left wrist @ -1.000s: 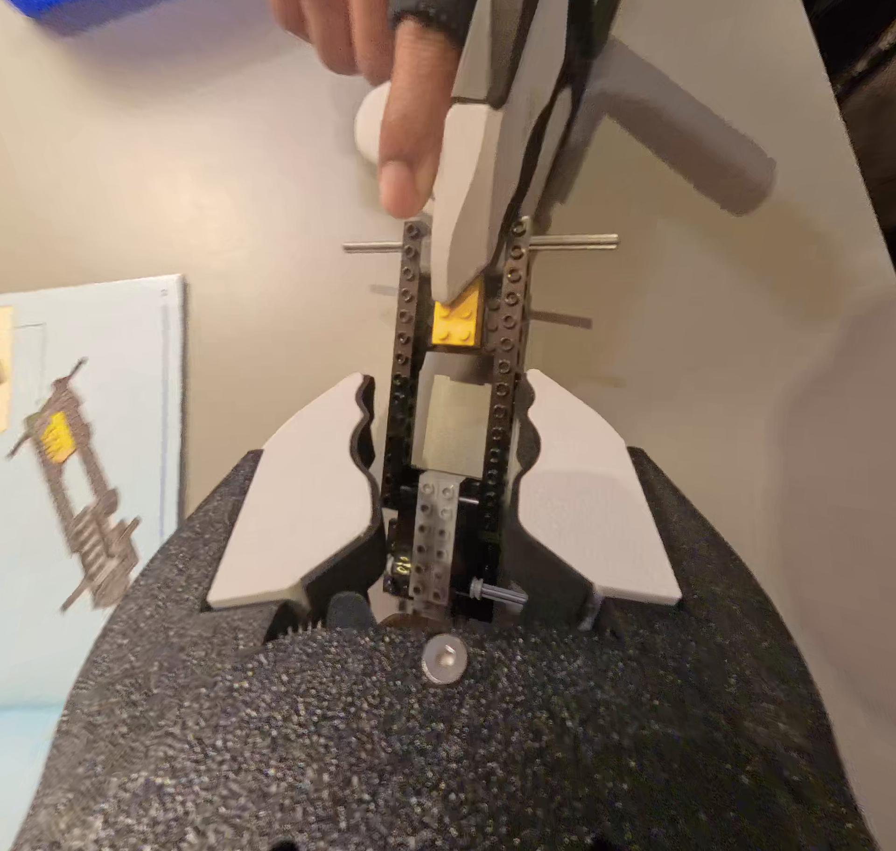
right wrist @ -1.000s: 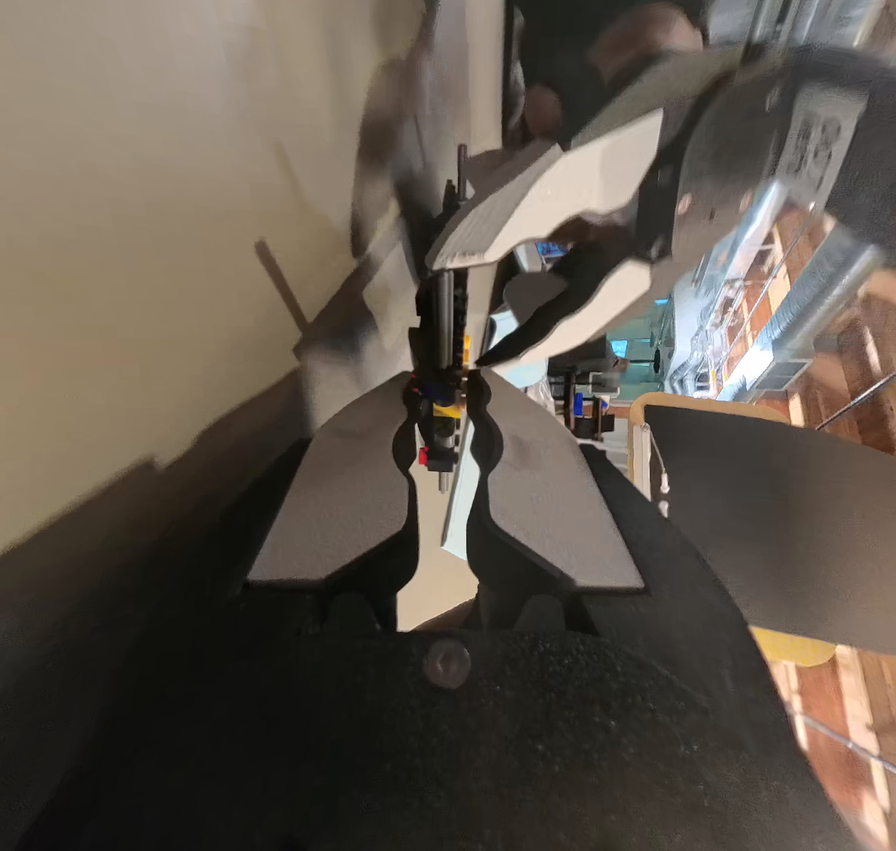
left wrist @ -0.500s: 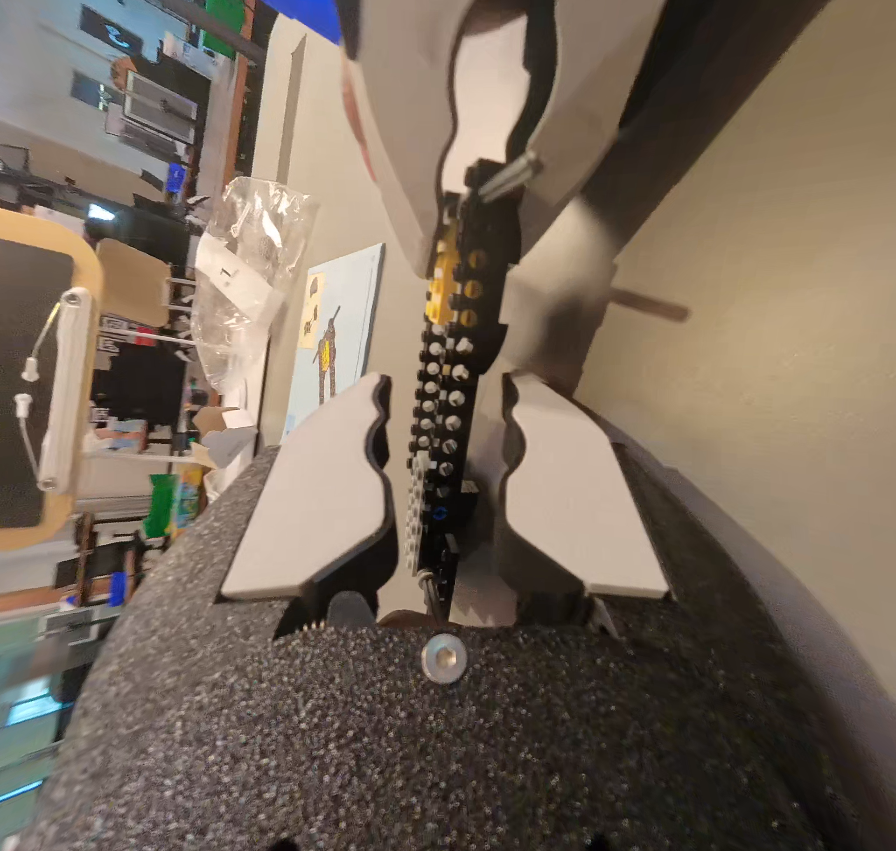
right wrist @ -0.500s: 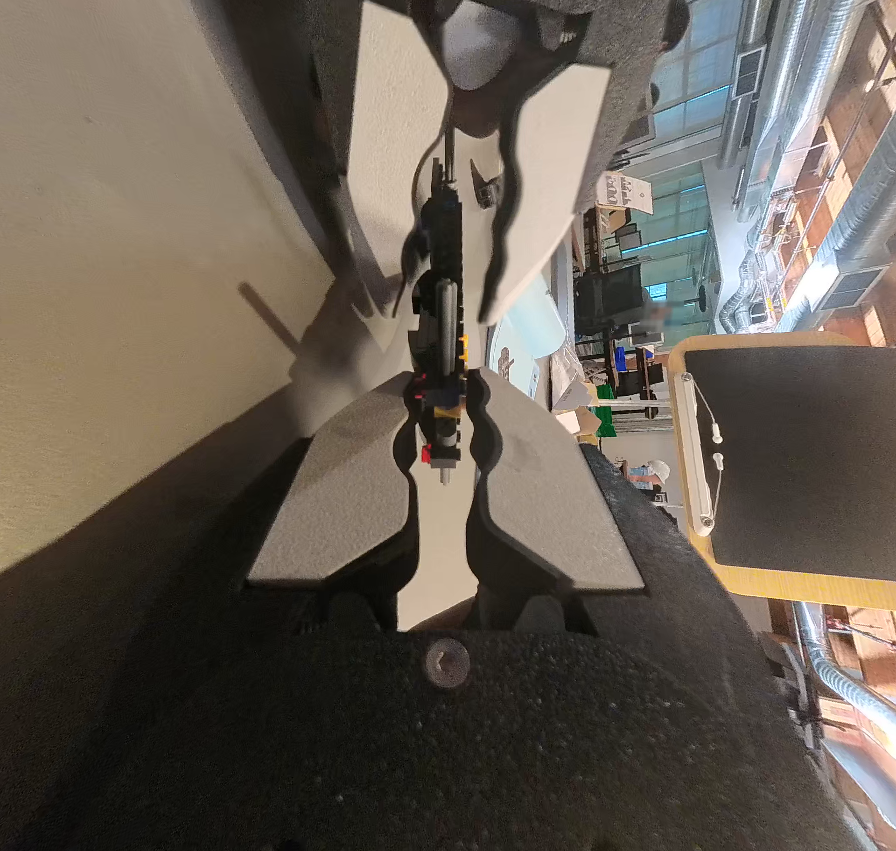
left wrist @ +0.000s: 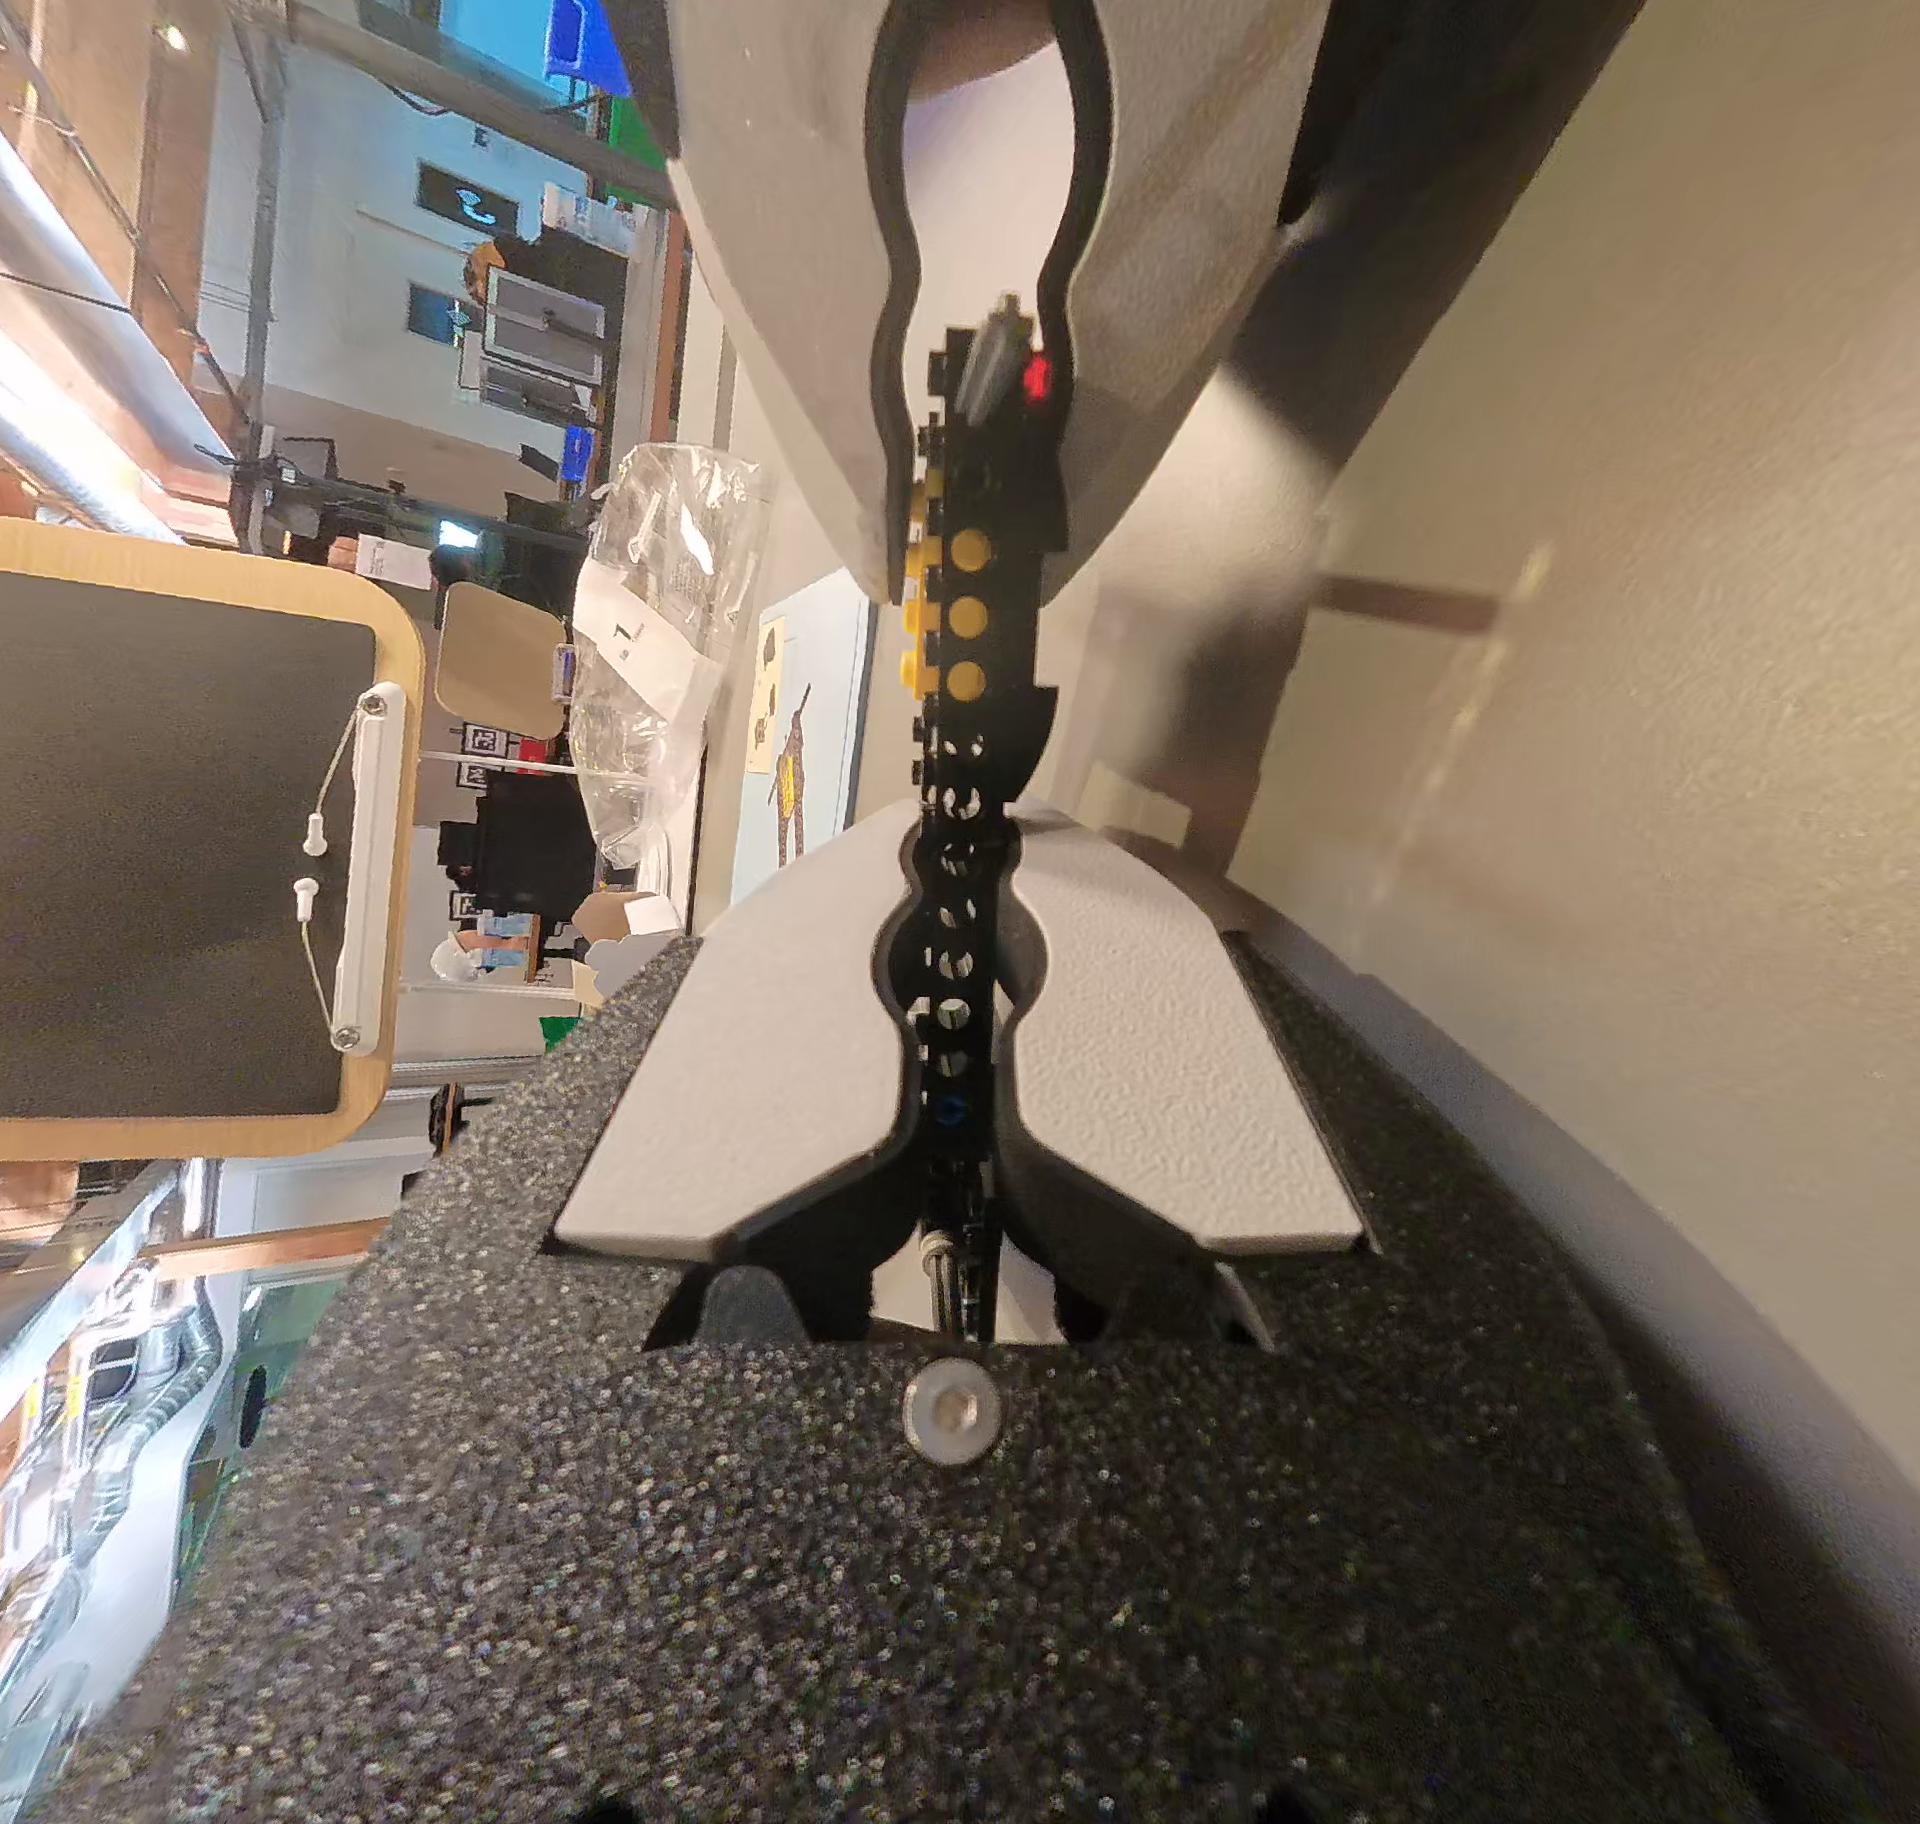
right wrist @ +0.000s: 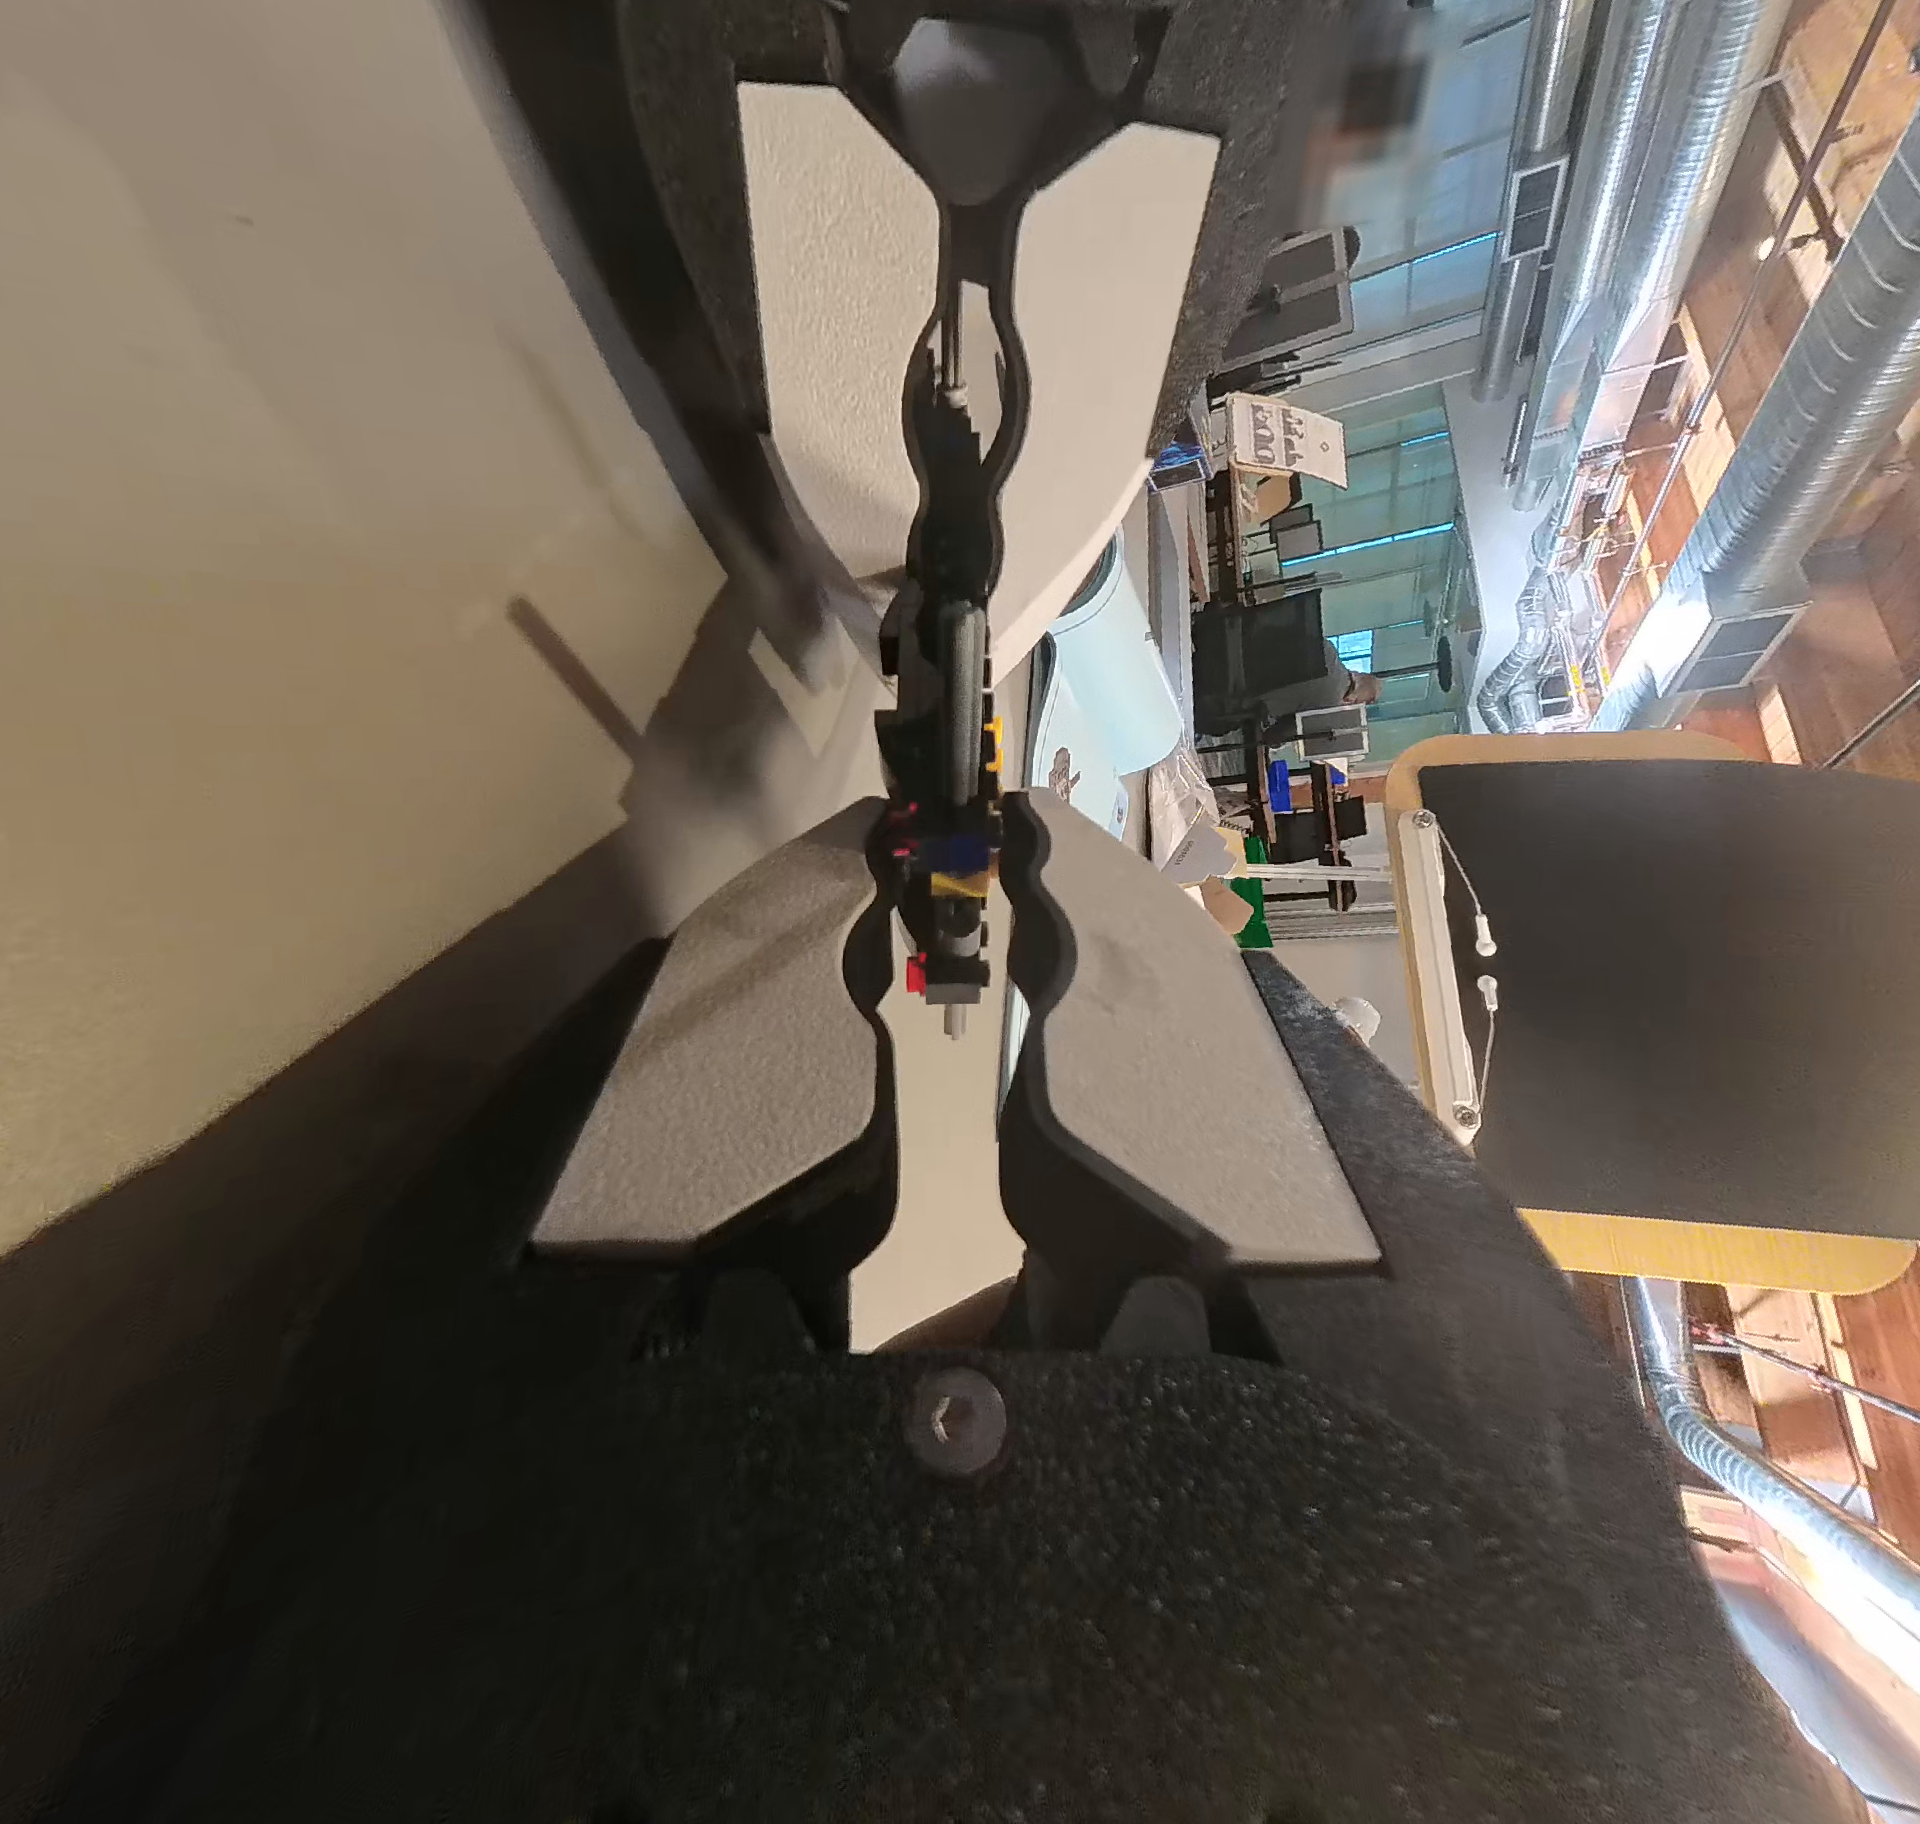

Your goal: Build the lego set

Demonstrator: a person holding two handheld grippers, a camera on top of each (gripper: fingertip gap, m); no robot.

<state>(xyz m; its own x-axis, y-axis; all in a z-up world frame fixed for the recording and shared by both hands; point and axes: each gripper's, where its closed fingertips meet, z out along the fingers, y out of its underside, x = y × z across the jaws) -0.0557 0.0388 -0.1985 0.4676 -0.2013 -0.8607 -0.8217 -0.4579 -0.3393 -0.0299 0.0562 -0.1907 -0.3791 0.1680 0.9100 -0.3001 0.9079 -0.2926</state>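
Both tongs face each other along one long black brick frame, held on edge just above the beige worktop. Left tongs: pads pressed on the frame's near end, beam holes showing between them. Right tongs: pinching the opposite end, where red, blue and yellow bits and a grey axle stub sit between the pads. The yellow brick is mounted mid-frame, just beside the right tongs' tips in the left view. The frame thus spans the two grasps, carried at both ends and clear of the worktop as far as can be judged. Beyond it: a pale blue instruction sheet with a drawing of the model, a clear plastic bag bearing a white label, and a wood-framed dark board. Label and sheet carry print; too small and skewed to read, not transcribed. No brand marks discernible on the bricks.
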